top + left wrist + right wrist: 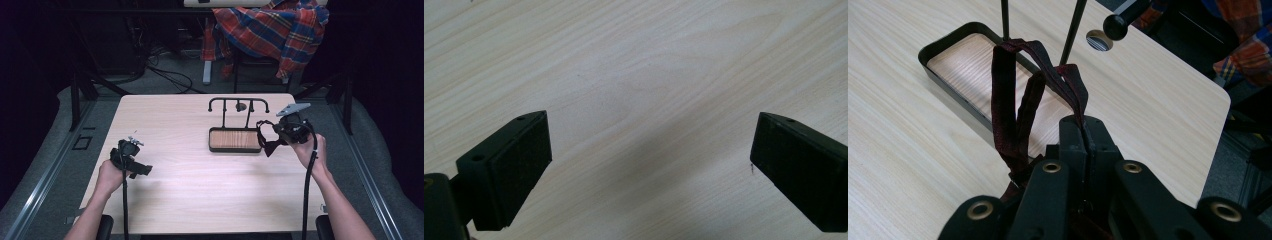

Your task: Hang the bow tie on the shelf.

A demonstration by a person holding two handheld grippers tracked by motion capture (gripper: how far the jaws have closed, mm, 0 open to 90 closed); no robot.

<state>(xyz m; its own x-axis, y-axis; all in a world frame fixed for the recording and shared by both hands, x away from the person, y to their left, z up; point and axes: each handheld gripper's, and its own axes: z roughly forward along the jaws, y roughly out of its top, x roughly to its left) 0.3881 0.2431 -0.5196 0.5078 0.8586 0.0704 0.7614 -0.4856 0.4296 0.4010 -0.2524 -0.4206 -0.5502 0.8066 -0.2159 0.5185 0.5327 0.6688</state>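
Right tool (280, 134) is clamped on a dark red bow tie (268, 140). In the right gripper view the jaws meet on the strap (1068, 90), which loops up ahead of them; another part of the strap hangs down on the left of the jaws. In the high view the bow itself dangles below the tool, just off the right end of the stand's tray (235, 140), above the desk (200, 190).

Left tool (131, 159) sits low over the near-left part of the desk, well apart from the stand. Its jaws are wide apart with bare wood between them; pads (519, 170) touch nothing.

Surroundings:
- Stand: black tray with a wood inlay, two thin uprights (1073, 30) carrying a top bar (239, 100) with round knob ends (1115, 27). The uprights stand directly ahead of the right tool, just beyond the strap loop, so they are the nearest obstruction.
- A small round cutout (1098, 40) in the desk, just past the stand.
- Plaid shirt (272, 27) draped over a chair behind the desk, well clear.
- Cables (165, 75) on the floor beyond the far edge.

Each tool's own cable trails back along the forearm to the near edge.
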